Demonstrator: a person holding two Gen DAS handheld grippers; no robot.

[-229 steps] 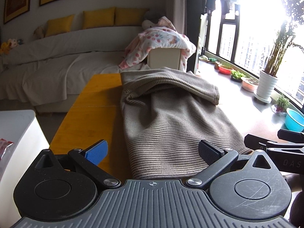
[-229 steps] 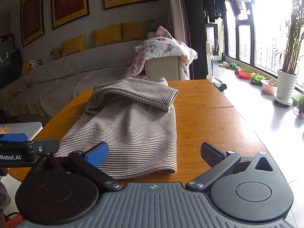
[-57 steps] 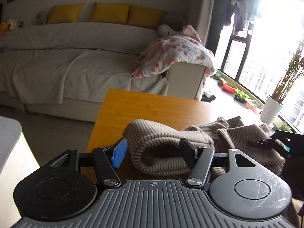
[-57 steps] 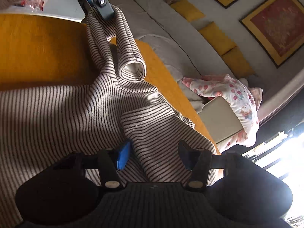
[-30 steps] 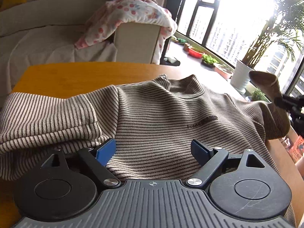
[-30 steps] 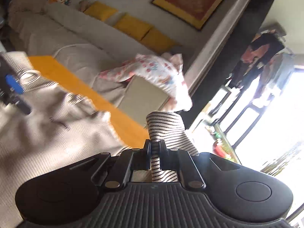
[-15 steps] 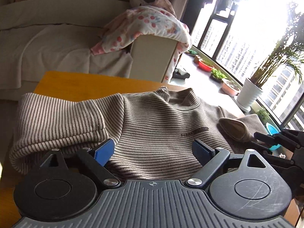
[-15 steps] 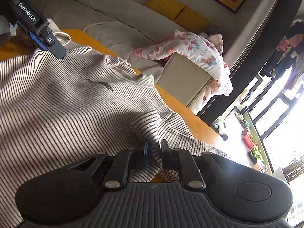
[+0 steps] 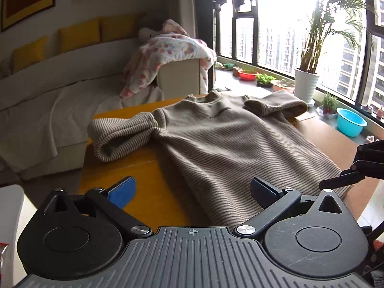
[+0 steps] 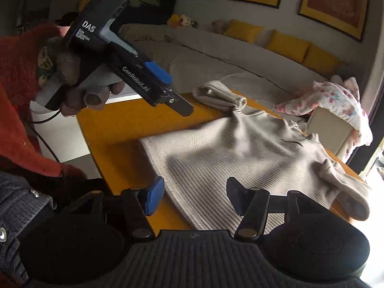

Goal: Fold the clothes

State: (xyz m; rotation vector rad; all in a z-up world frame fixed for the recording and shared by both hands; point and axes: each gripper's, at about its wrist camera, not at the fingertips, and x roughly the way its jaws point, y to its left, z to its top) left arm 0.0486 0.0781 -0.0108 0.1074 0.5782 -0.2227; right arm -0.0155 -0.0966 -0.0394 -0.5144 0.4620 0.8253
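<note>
A brown striped sweater (image 9: 228, 144) lies face up on the yellow wooden table (image 9: 144, 192), neck at the far end. Its left sleeve (image 9: 120, 134) is doubled back near the table's far left corner, and its right sleeve (image 9: 276, 105) is folded in by the shoulder. My left gripper (image 9: 192, 192) hovers over the near hem, jaws opening wide, with nothing gripped. The right wrist view shows it (image 10: 172, 91) held by a gloved hand (image 10: 79, 96). My right gripper (image 10: 196, 198) hangs over the hem (image 10: 192, 192), jaws opening, pads clear of the cloth.
A long sofa (image 9: 48, 91) with yellow cushions runs behind the table. A flowered blanket (image 9: 168, 52) drapes a box beyond the far edge. Potted plants (image 9: 307, 81) and a blue basin (image 9: 350, 122) stand by the window on the right. A white surface (image 9: 9, 206) sits left.
The right gripper laid the right sleeve down by the shoulder, let go of it and opened. Both grippers drew back from the sleeves to the sweater's near hem.
</note>
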